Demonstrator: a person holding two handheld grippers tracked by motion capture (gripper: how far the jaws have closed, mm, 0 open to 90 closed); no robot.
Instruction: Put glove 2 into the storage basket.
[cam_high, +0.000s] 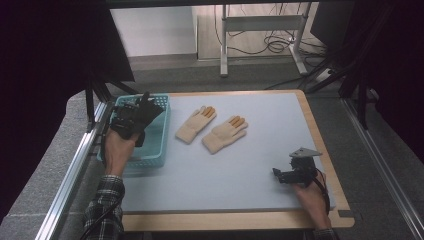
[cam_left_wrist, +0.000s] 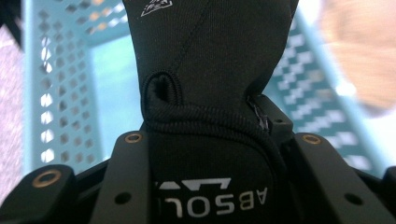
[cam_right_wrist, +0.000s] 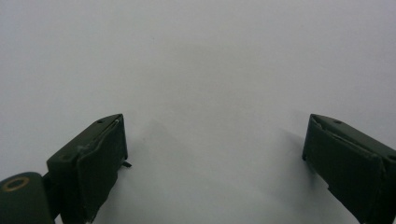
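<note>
Right gripper (cam_high: 276, 173): near right of the table, resting low over bare mat; jaws wide apart, nothing between them, as the right gripper view shows.
Table mat (cam_high: 240, 165): pale blue-grey, smooth, matte; light wooden edge at near and right sides.
Left gripper (cam_high: 141, 106): at the left, poised over the basket; jaws clamped on the black glove, cuff bunched between them in the left gripper view.
Black glove (cam_left_wrist: 210, 56): thin stretchy knit, ribbed hem at the cuff, white printed lettering and a small white logo; hangs limp from the grip, above the basket's floor.
Basket (cam_high: 159, 125): teal plastic, rectangular, walls pierced with small square holes, at the left edge of the table.
Step in hand: likely carrying the black glove into the basket, release not yet made.
Next move: probably lowering a little, parting the jaws so the soft fabric drops clear inside the walls, not draped on the rim.
Cream gloves (cam_high: 195, 124) (cam_high: 225, 134): two, thick fuzzy knit with orange fingertips, flat on the mat right of the basket, side by side, fingers pointing far.
</note>
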